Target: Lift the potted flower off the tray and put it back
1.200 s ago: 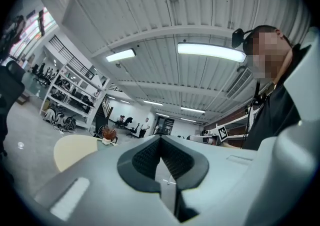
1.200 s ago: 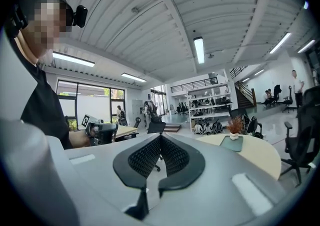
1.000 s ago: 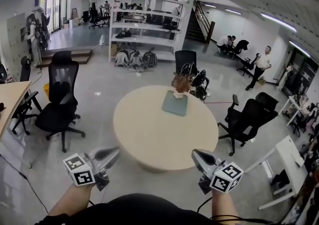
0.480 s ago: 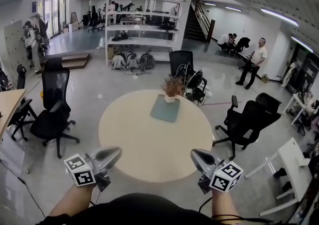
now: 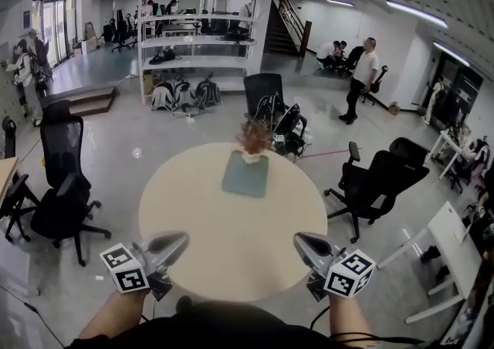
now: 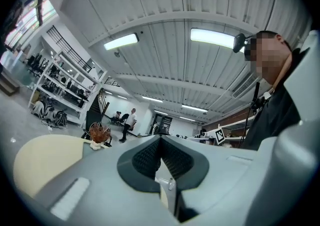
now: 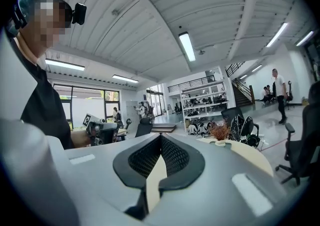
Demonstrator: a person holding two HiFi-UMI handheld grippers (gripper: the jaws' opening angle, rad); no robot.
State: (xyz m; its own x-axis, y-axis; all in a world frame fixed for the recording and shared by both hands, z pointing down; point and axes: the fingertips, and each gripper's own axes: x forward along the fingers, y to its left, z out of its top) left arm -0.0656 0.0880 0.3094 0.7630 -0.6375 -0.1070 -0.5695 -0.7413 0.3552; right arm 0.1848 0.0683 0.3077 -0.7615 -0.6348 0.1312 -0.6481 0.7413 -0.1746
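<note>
The potted flower (image 5: 253,140), reddish-brown sprigs in a small white pot, stands at the far end of a grey-green tray (image 5: 245,175) on the round cream table (image 5: 231,239). My left gripper (image 5: 182,240) and right gripper (image 5: 298,238) hover side by side over the table's near edge, well short of the tray. Both are shut with nothing between the pads. The flower (image 6: 100,132) shows small and far left of the left gripper (image 6: 160,138) in the left gripper view. In the right gripper view the flower (image 7: 219,131) sits far right of the right gripper (image 7: 161,138).
Black office chairs stand left of the table (image 5: 60,194), right of it (image 5: 378,181) and behind it (image 5: 266,96). White shelving (image 5: 197,38) lines the back. A person (image 5: 363,69) stands far right, and a white desk (image 5: 448,241) is at the right.
The table and flower have drawn closer and slid left in the head view. Both grippers have moved from in front of the table to over its near edge, still shut.
</note>
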